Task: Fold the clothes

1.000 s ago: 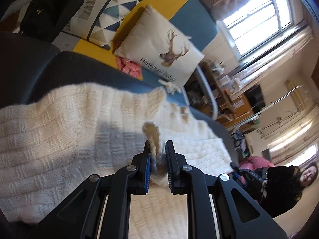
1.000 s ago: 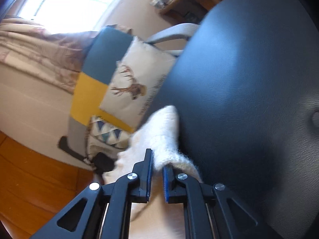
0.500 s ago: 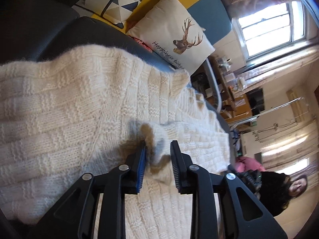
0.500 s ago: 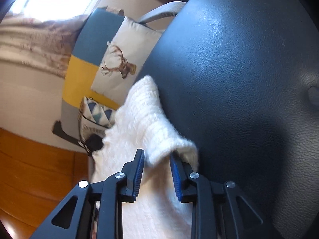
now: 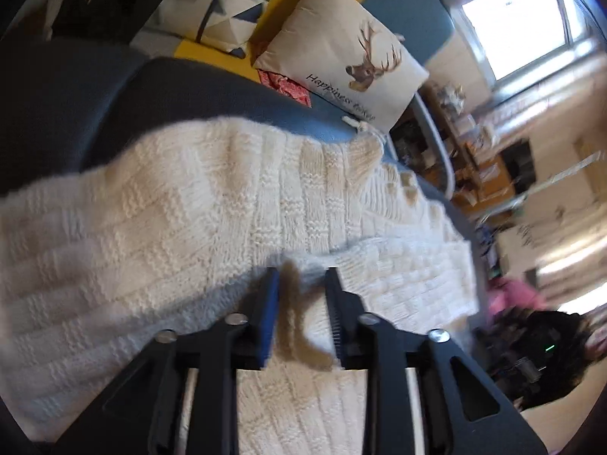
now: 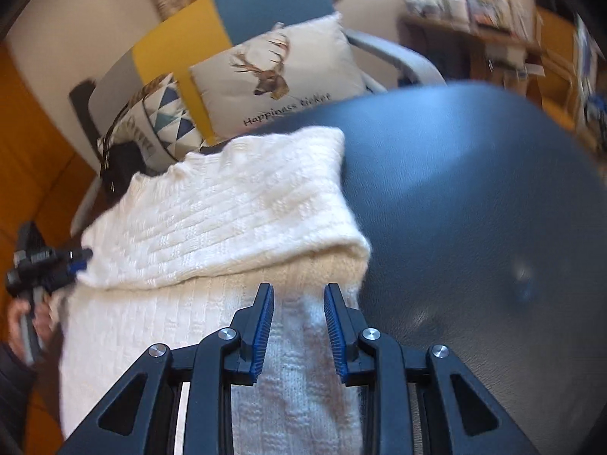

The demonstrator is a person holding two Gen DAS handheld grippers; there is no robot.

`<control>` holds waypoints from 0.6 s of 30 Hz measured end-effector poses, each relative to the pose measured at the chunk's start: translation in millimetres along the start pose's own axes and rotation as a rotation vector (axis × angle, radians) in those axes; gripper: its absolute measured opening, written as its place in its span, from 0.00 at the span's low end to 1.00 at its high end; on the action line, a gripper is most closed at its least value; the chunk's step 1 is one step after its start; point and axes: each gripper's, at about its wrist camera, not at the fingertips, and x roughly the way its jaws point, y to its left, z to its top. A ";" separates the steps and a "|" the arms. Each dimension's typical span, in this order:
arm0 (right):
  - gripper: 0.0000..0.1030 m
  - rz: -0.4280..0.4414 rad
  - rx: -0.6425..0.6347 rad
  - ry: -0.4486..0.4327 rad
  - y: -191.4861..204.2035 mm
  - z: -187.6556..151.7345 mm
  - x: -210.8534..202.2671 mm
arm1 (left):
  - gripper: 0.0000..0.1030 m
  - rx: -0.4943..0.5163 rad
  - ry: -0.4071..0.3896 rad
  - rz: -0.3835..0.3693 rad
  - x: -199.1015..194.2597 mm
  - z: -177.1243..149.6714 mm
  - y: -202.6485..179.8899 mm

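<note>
- The white sweater (image 6: 212, 227) lies on the dark seat (image 6: 474, 197), along its left side, with one layer doubled over another; its fold edge runs across just ahead of my right claw (image 6: 297, 295).
- Both claws stand apart, holding nothing; my left claw (image 5: 301, 280) straddles a raised pucker of knit.
- I'd judge the fold just laid: I'd lift both claws straight up so the pads don't snag the wool.

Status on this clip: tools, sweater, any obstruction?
Left tool open, right tool open, neither gripping. Sweater folded over on the dark seat. Nothing in the way.
</note>
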 end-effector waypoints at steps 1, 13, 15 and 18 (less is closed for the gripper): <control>0.26 -0.028 -0.039 -0.007 6.5 1.0 -0.9 | 0.08 0.021 -0.012 0.018 -1.8 1.5 -4.2; 0.26 -0.131 -0.137 -0.029 24.4 39.9 16.8 | 0.04 0.114 -0.148 0.103 -19.7 17.8 -24.7; 0.26 -0.138 -0.121 -0.027 20.2 48.5 22.8 | 0.04 0.116 -0.099 0.135 -3.0 9.6 -17.8; 0.26 -0.119 -0.066 -0.031 11.3 67.6 28.6 | 0.04 0.059 -0.103 0.089 -3.2 3.1 -5.4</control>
